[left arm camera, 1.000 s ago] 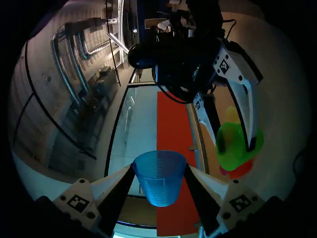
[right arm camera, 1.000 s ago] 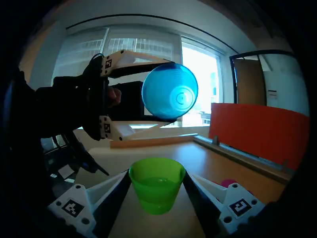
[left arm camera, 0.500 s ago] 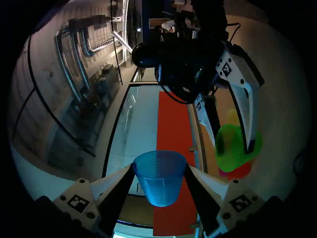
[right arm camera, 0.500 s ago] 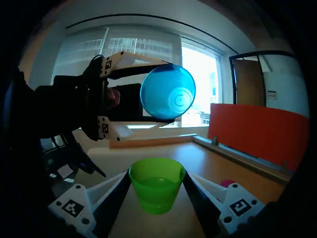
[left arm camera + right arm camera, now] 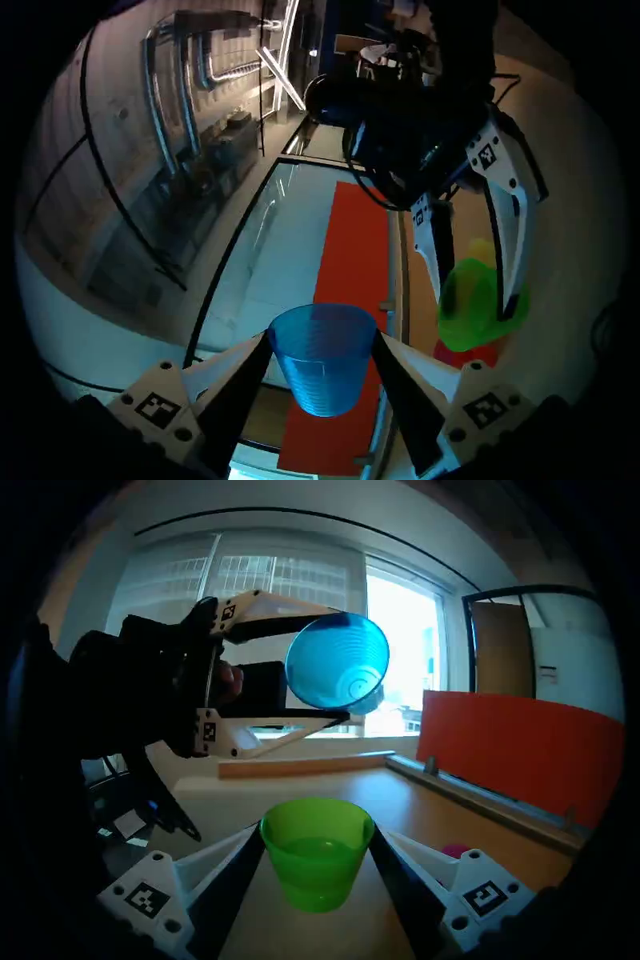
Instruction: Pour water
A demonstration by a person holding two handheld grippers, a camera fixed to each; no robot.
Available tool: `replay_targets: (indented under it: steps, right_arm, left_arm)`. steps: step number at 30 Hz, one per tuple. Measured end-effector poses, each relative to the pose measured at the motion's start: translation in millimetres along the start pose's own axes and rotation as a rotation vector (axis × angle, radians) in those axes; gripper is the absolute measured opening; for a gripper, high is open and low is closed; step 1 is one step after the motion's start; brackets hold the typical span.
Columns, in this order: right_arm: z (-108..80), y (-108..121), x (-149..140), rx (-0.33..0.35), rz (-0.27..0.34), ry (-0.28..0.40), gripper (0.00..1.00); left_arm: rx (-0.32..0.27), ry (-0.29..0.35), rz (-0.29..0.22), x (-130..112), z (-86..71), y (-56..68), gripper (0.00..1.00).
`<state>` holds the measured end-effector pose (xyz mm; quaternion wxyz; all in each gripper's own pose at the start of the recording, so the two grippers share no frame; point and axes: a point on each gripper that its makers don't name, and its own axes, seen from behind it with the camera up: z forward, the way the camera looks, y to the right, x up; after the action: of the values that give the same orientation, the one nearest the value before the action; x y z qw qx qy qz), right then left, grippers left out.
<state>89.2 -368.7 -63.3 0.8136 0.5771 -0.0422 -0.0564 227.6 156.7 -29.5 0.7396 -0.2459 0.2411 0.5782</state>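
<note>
Your left gripper (image 5: 320,346): white, black body, black-and-white square markers (image 5: 157,410). Blue cup (image 5: 322,372): translucent, faint fine rings round the wall. Your right gripper (image 5: 318,836): same white, same square markers. Green cup (image 5: 318,856): bright, translucent, plain. Panel (image 5: 520,748): flat orange-red. Table (image 5: 448,812): pale wood-brown. Small blob (image 5: 457,850) on the table: pink. Window (image 5: 400,640): white glare.

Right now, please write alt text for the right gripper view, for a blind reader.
The right gripper holds an upright green cup with liquid in it over a wooden table. Above it, the left gripper holds a blue cup tipped on its side, before windows; an orange panel stands at right.
</note>
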Motion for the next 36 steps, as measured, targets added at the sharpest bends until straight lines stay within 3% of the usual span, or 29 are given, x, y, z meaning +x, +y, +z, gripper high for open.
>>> replay_targets:
  steps: [17,27,36]
  right_arm:
    - [-2.3,1,8,-0.006,-0.011,0.014,0.92]
    - [-1.3,0,12,-0.009,-0.013,0.022,0.92]
    - [-1.7,0,13,-0.015,-0.017,0.023,0.92]
  left_arm:
    - [0.009,-0.046,-0.424,-28,-5.6,0.3,0.86]
    - [-0.011,-0.073,-0.524,-37,-11.0,8.6,0.86]
    - [-0.011,-0.105,-0.719,-54,-10.3,14.5,0.86]
